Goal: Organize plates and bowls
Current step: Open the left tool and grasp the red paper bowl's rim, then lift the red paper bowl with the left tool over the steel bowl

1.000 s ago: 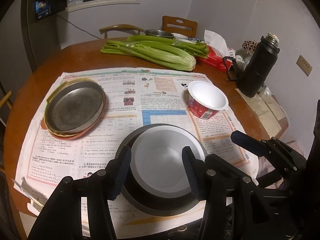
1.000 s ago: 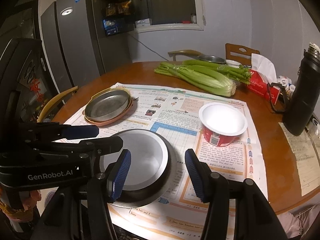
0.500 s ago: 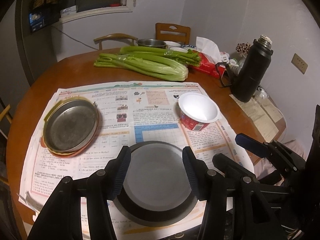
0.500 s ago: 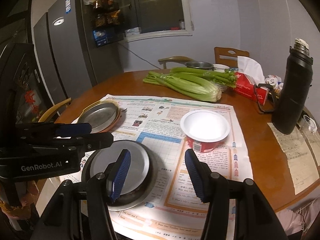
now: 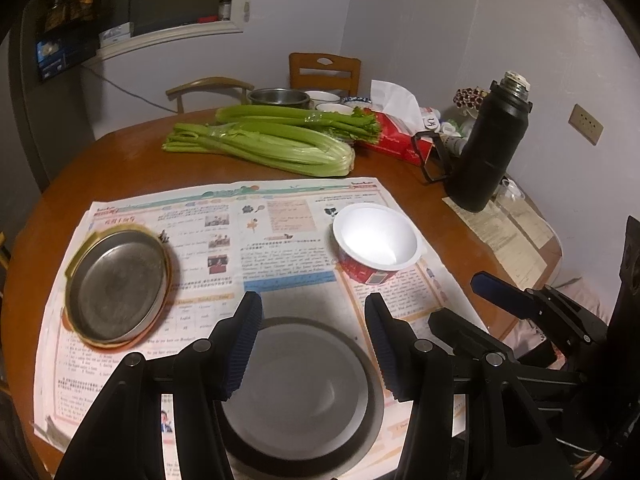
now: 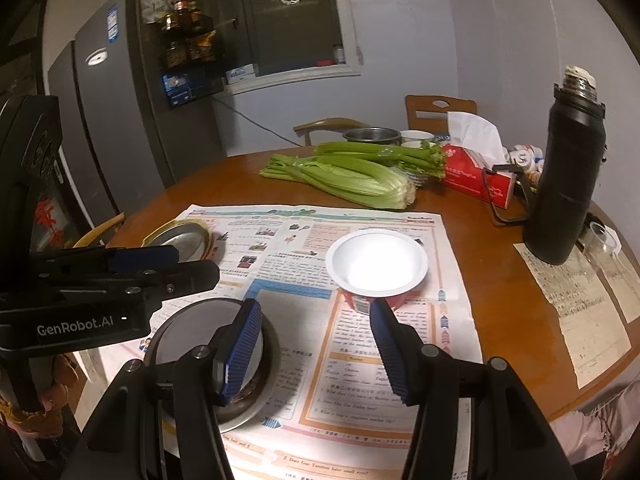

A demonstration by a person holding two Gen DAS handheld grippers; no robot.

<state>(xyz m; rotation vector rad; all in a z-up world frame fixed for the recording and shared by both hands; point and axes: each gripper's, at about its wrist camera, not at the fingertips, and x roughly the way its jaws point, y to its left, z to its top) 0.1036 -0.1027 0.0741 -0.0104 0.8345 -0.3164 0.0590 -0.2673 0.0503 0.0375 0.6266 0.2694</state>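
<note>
Your left gripper (image 5: 313, 344) hovers above the grey bowl (image 5: 304, 396) on the newspaper (image 5: 224, 240), jaws apart and touching nothing. Your right gripper (image 6: 316, 346) hangs with jaws apart and empty, that bowl beneath its left finger. The white cup (image 6: 377, 270) sits just beyond it; stacked metal plates (image 5: 116, 288) lie far left.

Dim, warm indoor light from above. Strong glare inside the white cup (image 5: 376, 238), washed out almost fully. Soft shadow under the grey bowl (image 5: 298, 392). Heavy fisheye bending with black corners. Slight blur on the celery (image 6: 352, 176) and the newspaper (image 6: 288, 240) print.
</note>
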